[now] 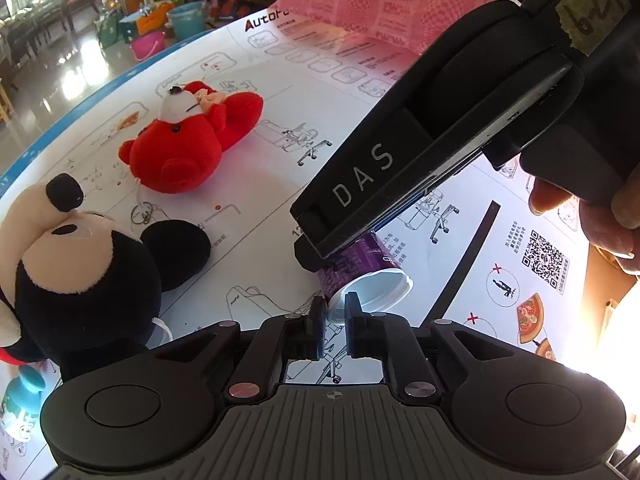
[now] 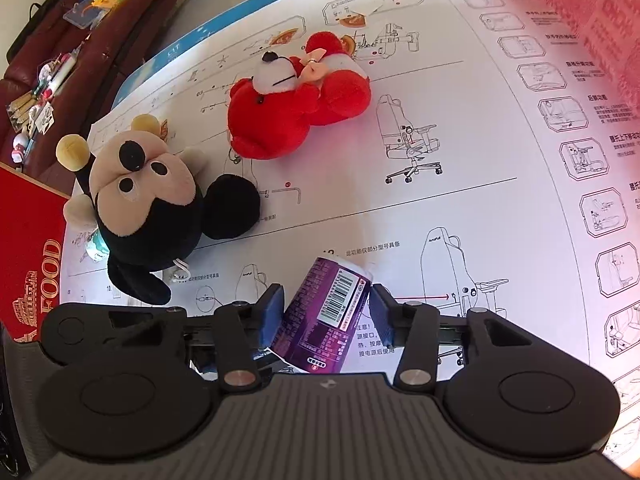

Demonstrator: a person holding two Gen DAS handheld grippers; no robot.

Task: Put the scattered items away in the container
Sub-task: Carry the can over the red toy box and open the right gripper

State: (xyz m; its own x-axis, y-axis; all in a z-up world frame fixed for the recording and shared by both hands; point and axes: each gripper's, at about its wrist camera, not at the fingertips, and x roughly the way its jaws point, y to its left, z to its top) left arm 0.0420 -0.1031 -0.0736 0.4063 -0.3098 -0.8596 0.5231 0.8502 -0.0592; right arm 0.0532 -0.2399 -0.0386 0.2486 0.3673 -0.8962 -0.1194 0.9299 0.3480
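A purple cup [image 2: 326, 312] with a white rim [image 1: 372, 290] lies on its side on the white printed sheet [image 1: 248, 176]. My right gripper [image 2: 327, 314] straddles it, blue pads [image 2: 273, 312] wide on both sides, apart from it. My left gripper [image 1: 334, 314] has narrow jaws pinching the cup's rim. The right gripper's body [image 1: 440, 136] looms over the cup in the left wrist view. A red plush bear [image 1: 192, 136], also in the right wrist view [image 2: 296, 100], and a black mouse plush [image 1: 80, 276], also in the right wrist view [image 2: 152, 216], lie to the left.
A pink patterned cloth container [image 1: 384, 0] stands at the sheet's far side, also at the right wrist view's top right [image 2: 592, 20]. A small teal bottle [image 1: 24, 400] lies by the mouse plush. A red "FOOD" box [image 2: 28, 256] is at the left edge.
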